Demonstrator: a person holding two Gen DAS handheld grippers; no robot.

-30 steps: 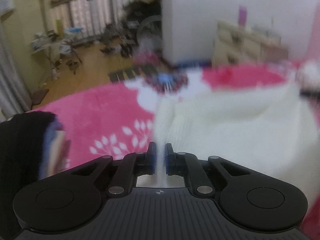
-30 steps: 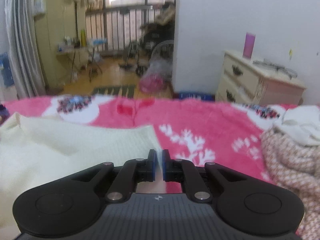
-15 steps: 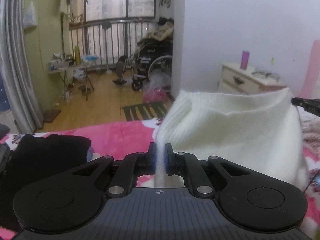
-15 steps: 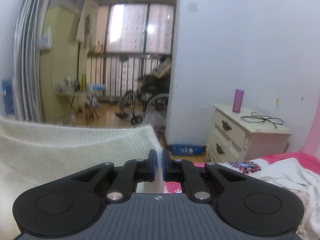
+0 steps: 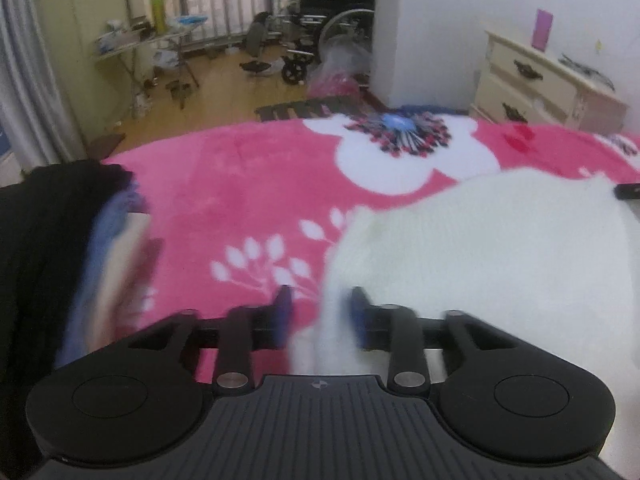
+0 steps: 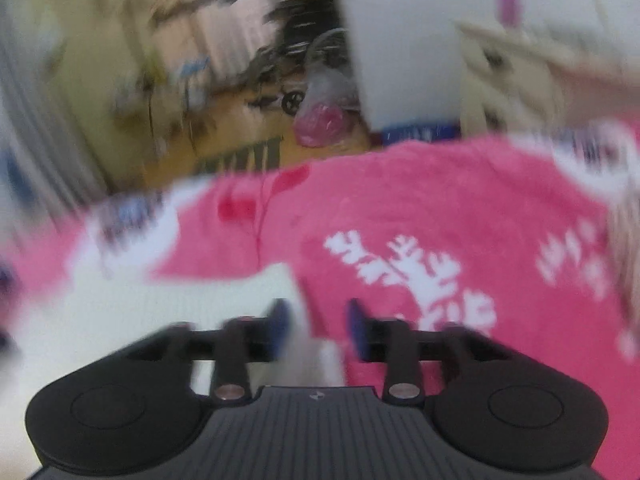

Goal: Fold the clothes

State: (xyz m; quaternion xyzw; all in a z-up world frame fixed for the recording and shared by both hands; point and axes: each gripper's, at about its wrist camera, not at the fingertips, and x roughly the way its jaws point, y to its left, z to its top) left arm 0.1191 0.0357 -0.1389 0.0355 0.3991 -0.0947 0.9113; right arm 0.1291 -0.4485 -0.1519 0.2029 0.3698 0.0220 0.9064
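A cream knitted sweater [image 5: 500,248] lies on the pink flowered blanket [image 5: 248,184]. My left gripper [image 5: 320,312] is open at the sweater's left edge, with cloth lying loose between its blue pads. In the right wrist view the same sweater [image 6: 140,312] lies at the lower left. My right gripper [image 6: 316,324] is open over its right corner, a strip of cloth between the pads. Both views are blurred by motion.
A pile of black and blue clothes [image 5: 52,248] lies at the left on the blanket. A pinkish knitted garment [image 6: 628,232] lies at the right edge. Beyond the bed are a cream dresser [image 5: 548,80], a wheelchair [image 5: 324,28] and a wooden floor.
Both grippers held the sweater raised in the air half a second ago. They have come down to the blanket and opened, letting the sweater go.
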